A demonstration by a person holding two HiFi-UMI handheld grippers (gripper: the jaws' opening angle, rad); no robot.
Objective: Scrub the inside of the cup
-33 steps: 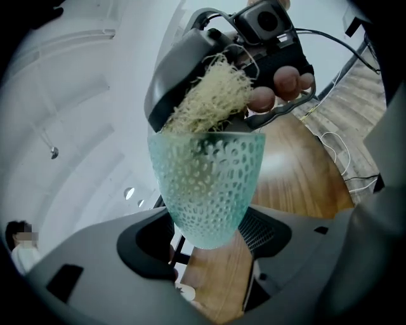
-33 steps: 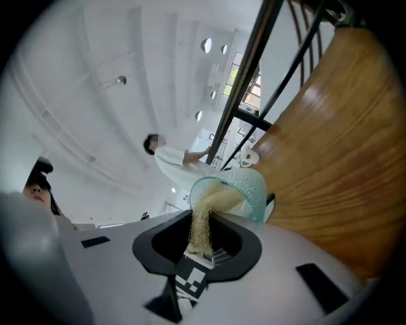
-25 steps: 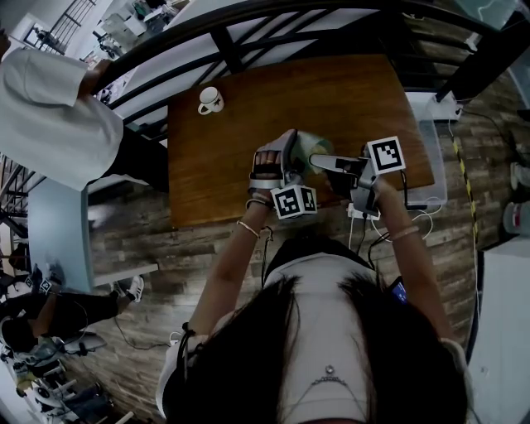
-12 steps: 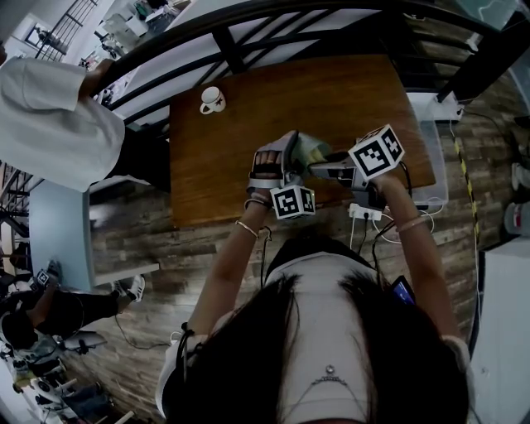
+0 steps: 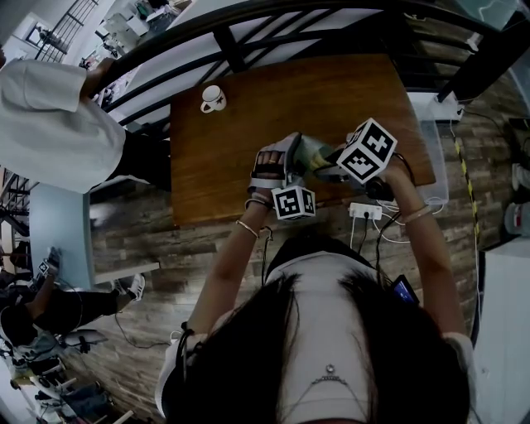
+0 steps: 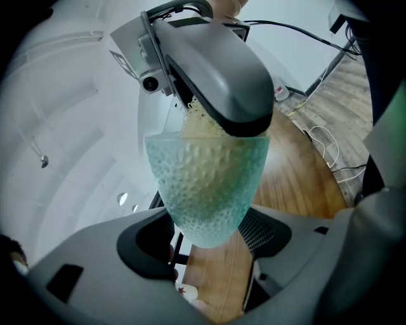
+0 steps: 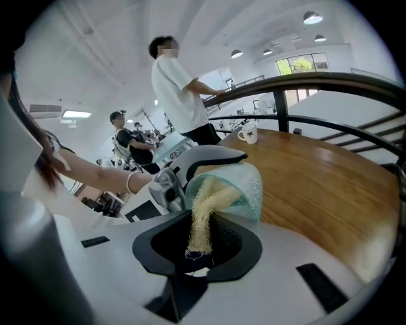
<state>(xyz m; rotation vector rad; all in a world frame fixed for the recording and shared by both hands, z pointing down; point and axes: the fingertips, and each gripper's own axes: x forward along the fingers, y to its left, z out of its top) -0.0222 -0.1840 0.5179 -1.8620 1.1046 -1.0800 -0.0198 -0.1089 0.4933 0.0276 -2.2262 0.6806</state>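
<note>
A pale green dimpled glass cup (image 6: 206, 184) lies tipped between the jaws of my left gripper (image 6: 206, 240), which is shut on its base end. In the head view this cup (image 5: 310, 151) is held over the wooden table (image 5: 224, 157) near its front edge, with the left gripper (image 5: 291, 164) on it. My right gripper (image 7: 200, 246) is shut on a yellowish mesh scrubber (image 7: 202, 212) whose far end reaches into the cup's mouth (image 7: 236, 185). From the left gripper view the right gripper (image 6: 216, 76) covers the cup's rim, with the scrubber (image 6: 202, 124) inside.
A white mug (image 5: 212, 99) stands at the table's far left corner. A person in a white shirt (image 5: 50, 116) stands by the dark railing (image 5: 248, 25) left of the table. A clear plastic box (image 5: 435, 157) and a power strip (image 5: 364, 211) lie on the floor at right.
The right gripper has rolled and tipped down, and its marker cube has swung left toward the cup. The left gripper and the cup have stayed in place.
</note>
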